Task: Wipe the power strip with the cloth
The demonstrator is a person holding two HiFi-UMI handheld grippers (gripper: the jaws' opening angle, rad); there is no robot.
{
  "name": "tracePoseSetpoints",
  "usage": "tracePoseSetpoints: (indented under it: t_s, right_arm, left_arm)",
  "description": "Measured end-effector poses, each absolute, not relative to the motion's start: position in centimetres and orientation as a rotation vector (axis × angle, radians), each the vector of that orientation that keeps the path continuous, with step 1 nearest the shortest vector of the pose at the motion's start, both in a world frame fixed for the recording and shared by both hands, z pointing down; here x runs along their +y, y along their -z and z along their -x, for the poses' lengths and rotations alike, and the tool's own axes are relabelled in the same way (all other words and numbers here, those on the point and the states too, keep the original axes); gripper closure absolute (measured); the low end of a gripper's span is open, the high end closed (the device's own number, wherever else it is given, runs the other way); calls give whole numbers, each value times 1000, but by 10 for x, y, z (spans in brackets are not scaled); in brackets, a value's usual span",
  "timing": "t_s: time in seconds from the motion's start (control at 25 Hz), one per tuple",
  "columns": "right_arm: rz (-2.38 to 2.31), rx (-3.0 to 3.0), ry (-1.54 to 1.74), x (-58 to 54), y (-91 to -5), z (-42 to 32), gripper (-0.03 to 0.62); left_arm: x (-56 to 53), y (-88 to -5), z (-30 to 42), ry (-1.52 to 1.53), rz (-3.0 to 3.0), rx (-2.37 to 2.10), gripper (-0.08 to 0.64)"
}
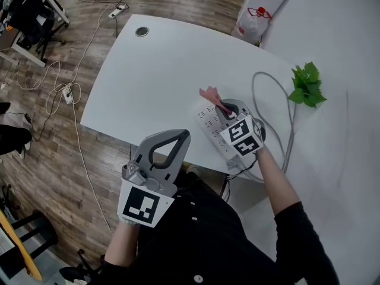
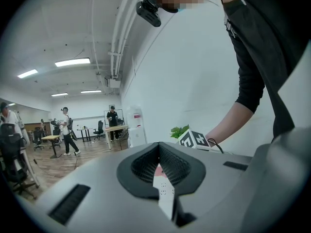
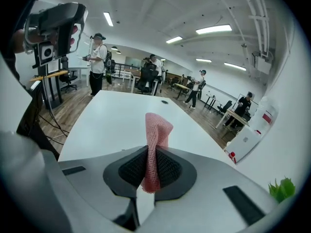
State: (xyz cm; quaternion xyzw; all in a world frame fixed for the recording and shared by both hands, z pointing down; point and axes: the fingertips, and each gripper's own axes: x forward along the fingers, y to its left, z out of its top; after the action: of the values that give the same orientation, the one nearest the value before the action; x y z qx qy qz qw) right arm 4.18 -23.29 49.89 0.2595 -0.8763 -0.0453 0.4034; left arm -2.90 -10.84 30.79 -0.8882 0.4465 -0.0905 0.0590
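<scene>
A white power strip [image 1: 208,123] lies near the front edge of the white table [image 1: 160,76], and its grey cable [image 1: 255,91] loops away to the right. My right gripper [image 1: 221,107] is over the strip's far end, shut on a pink mesh cloth [image 1: 209,93]. In the right gripper view the cloth [image 3: 156,130] stands up from between the closed jaws of the right gripper [image 3: 150,152]. My left gripper [image 1: 183,134] hangs just off the table's front edge, left of the strip, shut and empty. In the left gripper view the strip [image 2: 165,193] shows below the left gripper [image 2: 159,147].
A small green plant [image 1: 307,85] sits right of the cable loop. A round cable grommet [image 1: 142,31] is at the table's far left corner. A white bag [image 1: 255,16] stands behind the table. Another power strip and cords [image 1: 68,94] lie on the wooden floor. People stand far off.
</scene>
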Motion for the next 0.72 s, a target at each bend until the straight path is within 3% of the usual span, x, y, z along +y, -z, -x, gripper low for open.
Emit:
tracePoseSetpoints:
  t_s: [0.72]
  right_arm:
    - [-436,-2105,68,-232,-558,-33,538]
  left_arm:
    - [-108,-313,39,305,2686,1374,546]
